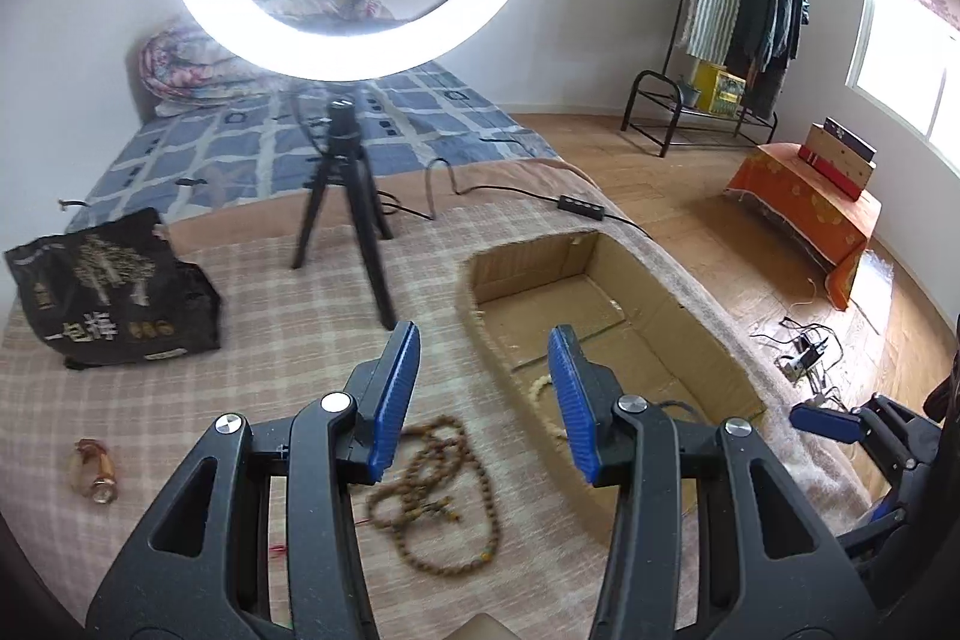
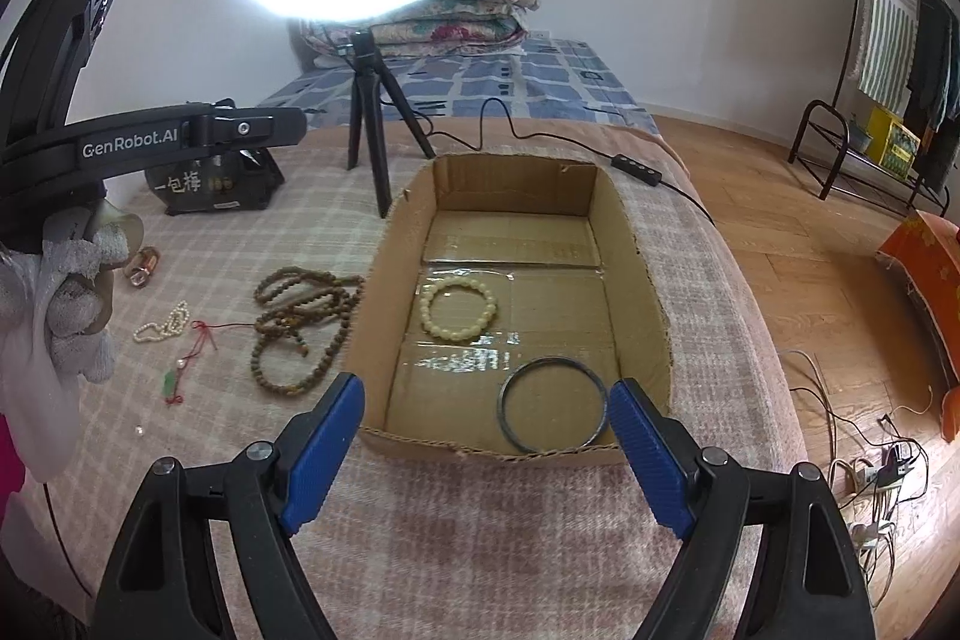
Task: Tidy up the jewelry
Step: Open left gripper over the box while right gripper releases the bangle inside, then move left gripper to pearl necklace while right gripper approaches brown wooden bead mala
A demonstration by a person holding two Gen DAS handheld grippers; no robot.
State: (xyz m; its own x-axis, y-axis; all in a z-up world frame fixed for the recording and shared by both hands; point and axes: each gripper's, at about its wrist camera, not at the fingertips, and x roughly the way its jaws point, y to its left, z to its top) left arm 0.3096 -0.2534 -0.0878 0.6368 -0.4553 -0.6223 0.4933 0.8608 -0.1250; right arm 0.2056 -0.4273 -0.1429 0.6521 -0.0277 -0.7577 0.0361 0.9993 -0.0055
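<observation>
A shallow cardboard box lies on the checked blanket. In it are a cream bead bracelet and a dark bangle. Left of the box lies a long brown bead necklace, also in the left wrist view. Further left are a small pearl strand, a red cord with a green pendant and a small amber piece. My right gripper is open and empty at the box's near edge. My left gripper is open and empty above the necklace.
A ring light on a black tripod stands behind the box, its cable and switch running right. A black printed bag lies at the left. The blanket's edge drops to a wooden floor on the right.
</observation>
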